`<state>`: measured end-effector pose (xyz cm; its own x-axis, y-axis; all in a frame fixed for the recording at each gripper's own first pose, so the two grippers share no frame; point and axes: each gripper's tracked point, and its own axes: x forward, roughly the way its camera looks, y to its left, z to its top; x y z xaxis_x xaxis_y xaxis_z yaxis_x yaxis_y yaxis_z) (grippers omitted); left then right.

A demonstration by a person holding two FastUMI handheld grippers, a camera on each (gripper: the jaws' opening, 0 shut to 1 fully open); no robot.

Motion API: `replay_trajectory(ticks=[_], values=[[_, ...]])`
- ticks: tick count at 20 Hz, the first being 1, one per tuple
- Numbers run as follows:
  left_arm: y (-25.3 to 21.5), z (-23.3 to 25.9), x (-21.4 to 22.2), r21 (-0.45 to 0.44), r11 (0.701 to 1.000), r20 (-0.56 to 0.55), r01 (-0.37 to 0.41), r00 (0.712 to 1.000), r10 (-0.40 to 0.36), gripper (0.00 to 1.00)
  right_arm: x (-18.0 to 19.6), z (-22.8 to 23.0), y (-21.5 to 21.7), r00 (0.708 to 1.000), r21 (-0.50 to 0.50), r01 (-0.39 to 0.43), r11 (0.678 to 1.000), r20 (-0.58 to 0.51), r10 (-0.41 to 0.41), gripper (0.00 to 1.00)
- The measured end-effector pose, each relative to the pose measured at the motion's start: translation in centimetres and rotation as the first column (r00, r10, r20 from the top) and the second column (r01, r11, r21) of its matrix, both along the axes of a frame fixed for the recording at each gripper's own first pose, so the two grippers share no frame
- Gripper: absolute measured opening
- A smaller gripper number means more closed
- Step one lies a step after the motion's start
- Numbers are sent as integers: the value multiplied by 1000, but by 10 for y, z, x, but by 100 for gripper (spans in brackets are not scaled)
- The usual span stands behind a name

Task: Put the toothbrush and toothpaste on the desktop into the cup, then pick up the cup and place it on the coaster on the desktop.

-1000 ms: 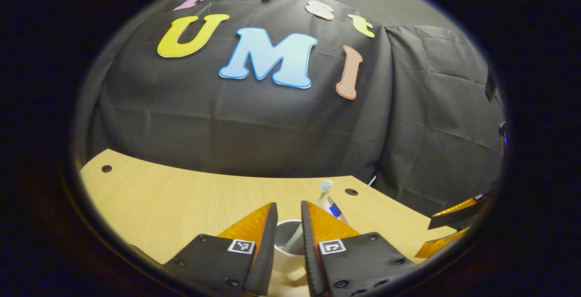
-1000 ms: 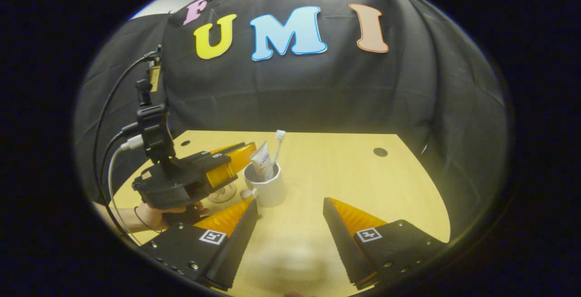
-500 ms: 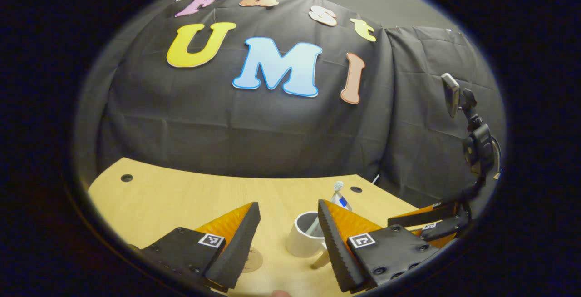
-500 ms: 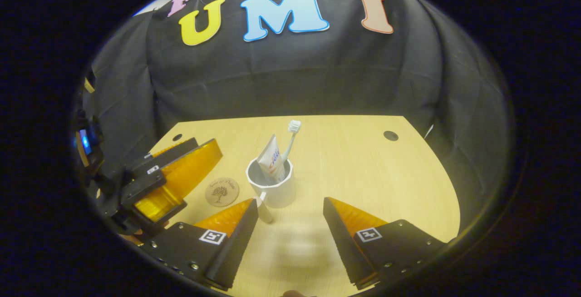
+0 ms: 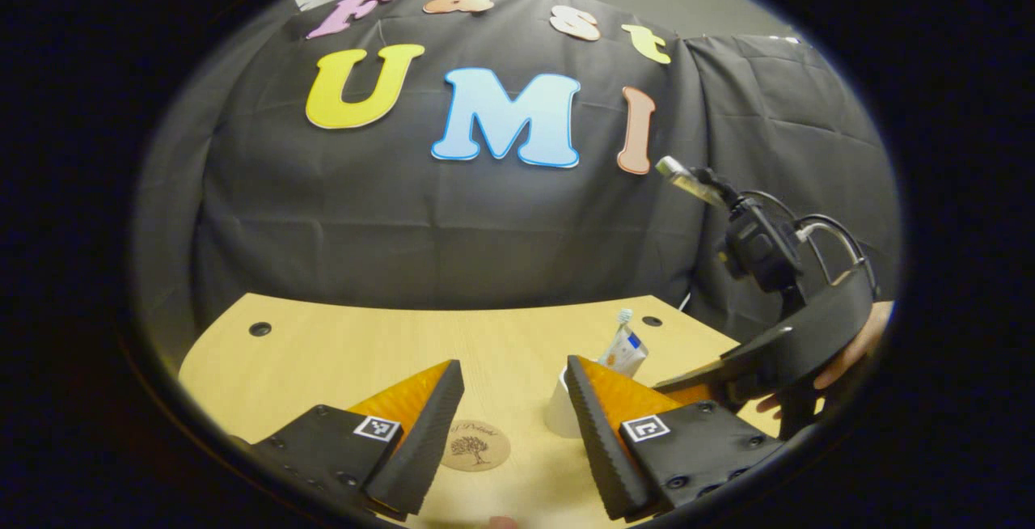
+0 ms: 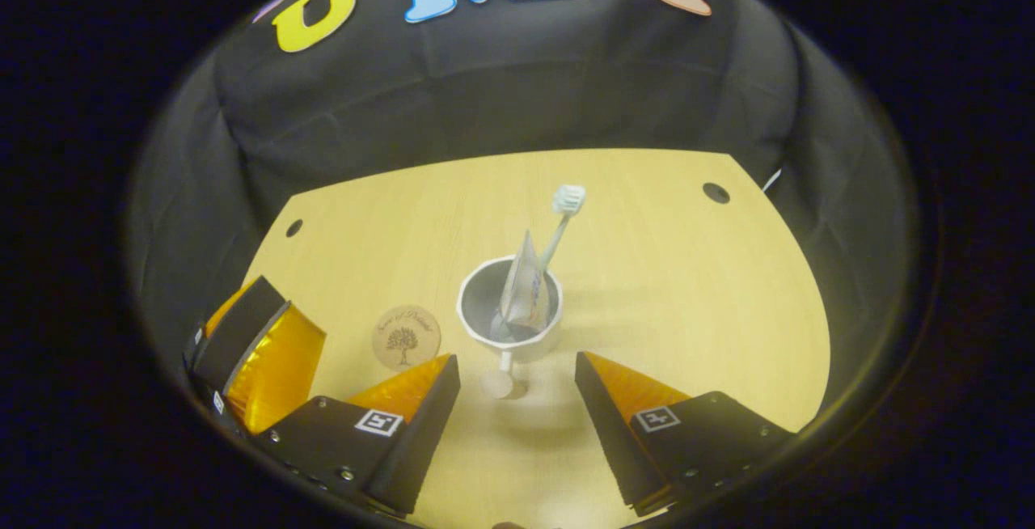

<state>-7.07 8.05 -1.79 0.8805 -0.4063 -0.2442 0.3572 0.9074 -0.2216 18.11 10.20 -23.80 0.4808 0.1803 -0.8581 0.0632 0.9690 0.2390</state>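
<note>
Cup [image 6: 509, 315] on the desk [image 6: 663, 270], just beside the coaster [image 6: 406, 337], not yet on it. Brush [image 6: 562, 217] and paste [image 6: 525, 290] standing inside.

Right gripper [image 6: 517, 383] wide open above the handle; left gripper [image 5: 509, 395] wide open, holding nothing.

Could tip the cup with a crooked grab on that thin handle, or spill the tall brush.

Right gripper view: down into the cup. Left gripper view: a hand [image 5: 845, 351] behind the cup.

The left gripper [image 5: 511, 379] hides most of the cup [image 5: 559, 416].
</note>
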Motion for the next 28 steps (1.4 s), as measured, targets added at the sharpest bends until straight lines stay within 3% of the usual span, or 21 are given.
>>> replay_trajectory(ticks=[4, 6, 13, 14, 15, 16, 17, 19, 20, 22, 23, 24, 28], values=[[-1, -19, -3, -25, 1000, -57, 16, 998, -18, 84, 3, -27, 2, 985, -69, -64, 996, -162, 52, 88], [2, -27, -2, -39, 999, -79, 9, 997, -12, 84, 5, -38, 7, 975, -57, -72, 996, -213, 58, 89], [10, -55, 0, -63, 998, -141, 5, 990, -14, 84, 18, -64, 13, 944, -55, -102, 993, -319, 80, 87], [11, -56, 2, -63, 998, -146, 3, 989, -12, 90, 19, -68, 12, 941, -54, -101, 993, -328, 78, 78], [11, -60, 6, -65, 998, -155, 3, 988, -13, 84, 19, -69, 12, 938, -50, -99, 994, -337, 76, 71], [10, -61, 6, -66, 998, -159, 5, 987, -15, 90, 17, -70, 12, 935, -46, -104, 994, -344, 82, 67], [10, -62, 3, -64, 998, -162, 3, 987, -14, 84, 15, -71, 11, 931, -49, -111, 993, -354, 87, 65], [10, -60, 4, -65, 998, -163, 2, 987, -13, 84, 12, -69, 10, 927, -53, -105, 993, -366, 78, 46], [10, -60, 2, -66, 998, -165, 0, 986, -11, 84, 13, -71, 12, 928, -47, -97, 994, -366, 73, 26], [9, -62, 2, -68, 998, -171, -7, 985, -5, 84, 14, -69, 11, 931, -49, -99, 994, -357, 75, 24], [10, -62, 2, -67, 998, -174, -13, 985, 1, 90, 13, -71, 12, 932, -50, -107, 993, -354, 82, 24], [10, -62, 1, -68, 998, -175, -16, 985, 4, 84, 12, -69, 13, 933, -48, -102, 994, -351, 79, 24], [24, -54, 4, -53, 997, -170, -50, 985, 40, 84, 11, -48, 35, 944, -18, -142, 990, -303, 129, 22]])
